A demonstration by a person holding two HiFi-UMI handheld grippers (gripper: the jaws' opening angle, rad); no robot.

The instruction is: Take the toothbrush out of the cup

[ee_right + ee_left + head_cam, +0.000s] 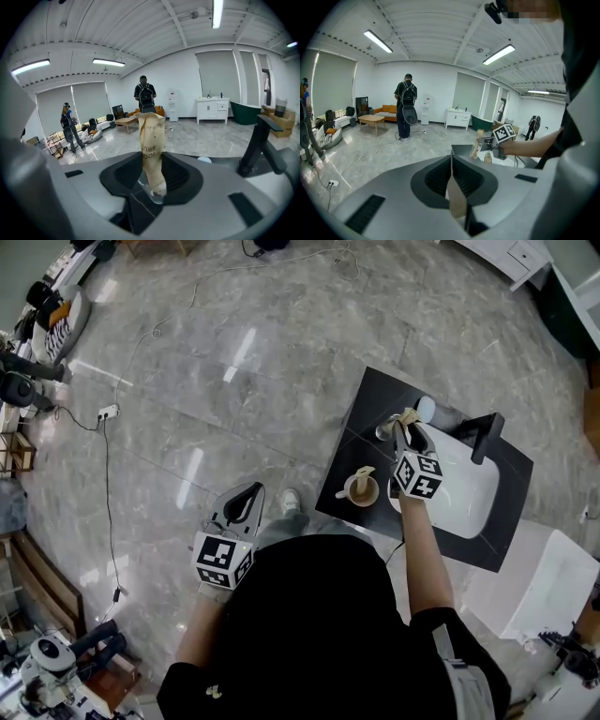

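The right tongs point(405, 425) look clamped on the paper-wrapped toothbrush point(151, 140), which stands upright between their jaws, lifted clear of the cup point(361, 490) and just beyond it over the counter point(375, 395); the taking-out seems done, with at most a setting-down left, though a tan thing point(364, 474) still pokes from the cup. The left tongs point(246, 498) hang well apart from the cup, over the floor point(187, 381), jaws together on nothing

**What lies where**

A sink point(469, 491) is set into the counter point(361, 418), the tap point(487, 435) at its far side; the cup point(361, 491) is placed left of it. Behind the cup a toothbrush point(151, 138) is held in the right gripper point(406, 427). The left gripper point(242, 504) is held over the floor point(234, 381), farther left.
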